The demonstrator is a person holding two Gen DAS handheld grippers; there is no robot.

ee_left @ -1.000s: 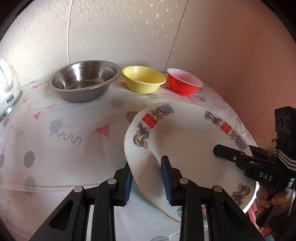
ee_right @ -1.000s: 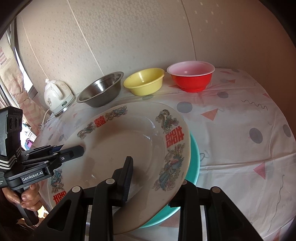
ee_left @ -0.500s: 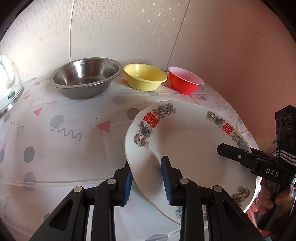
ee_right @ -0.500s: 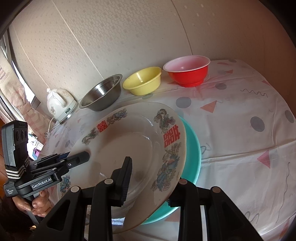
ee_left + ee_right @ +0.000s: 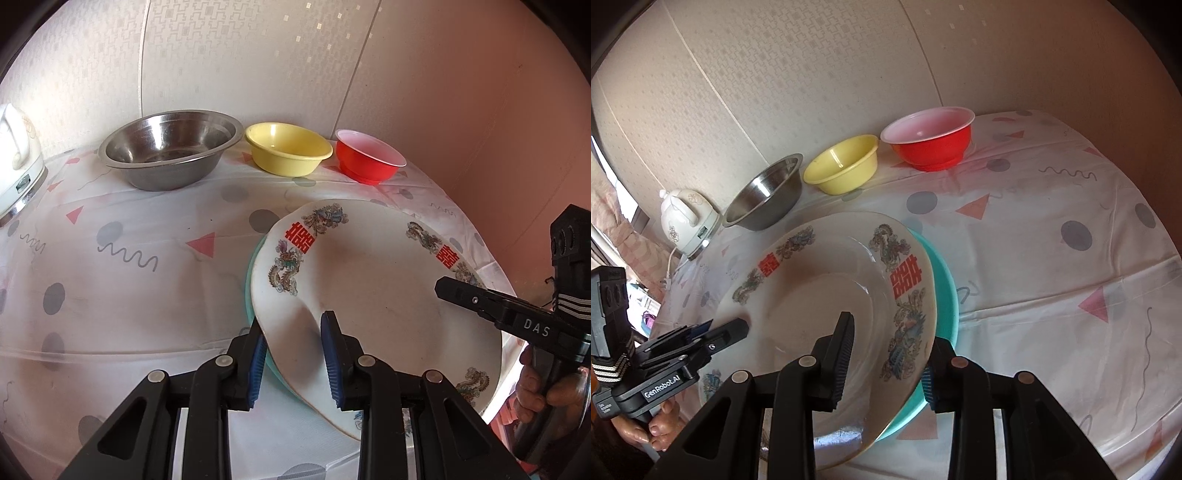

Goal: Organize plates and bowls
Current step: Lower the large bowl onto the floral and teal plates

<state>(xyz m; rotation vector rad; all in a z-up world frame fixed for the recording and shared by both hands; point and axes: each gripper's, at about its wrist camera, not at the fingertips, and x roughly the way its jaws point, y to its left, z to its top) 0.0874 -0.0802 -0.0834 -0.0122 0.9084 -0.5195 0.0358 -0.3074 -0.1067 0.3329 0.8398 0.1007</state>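
Note:
A large white plate with dragons and red characters (image 5: 373, 291) (image 5: 820, 295) is held tilted above a teal plate (image 5: 945, 295) that lies on the table; a sliver of teal shows in the left wrist view (image 5: 251, 295). My left gripper (image 5: 293, 365) is shut on the white plate's near-left rim. My right gripper (image 5: 886, 354) is shut on its opposite rim. A steel bowl (image 5: 170, 151) (image 5: 764, 199), a yellow bowl (image 5: 288, 147) (image 5: 842, 162) and a red bowl (image 5: 369, 155) (image 5: 931, 140) stand in a row at the back wall.
A white electric kettle (image 5: 14, 170) (image 5: 687, 218) stands at the table's far left with its cord over the edge. The table has a white patterned cloth (image 5: 110, 277) (image 5: 1052, 258). Walls close the back and right sides.
The white plate, held by both grippers, has come lower and nearer the teal plate. The bowls have not moved.

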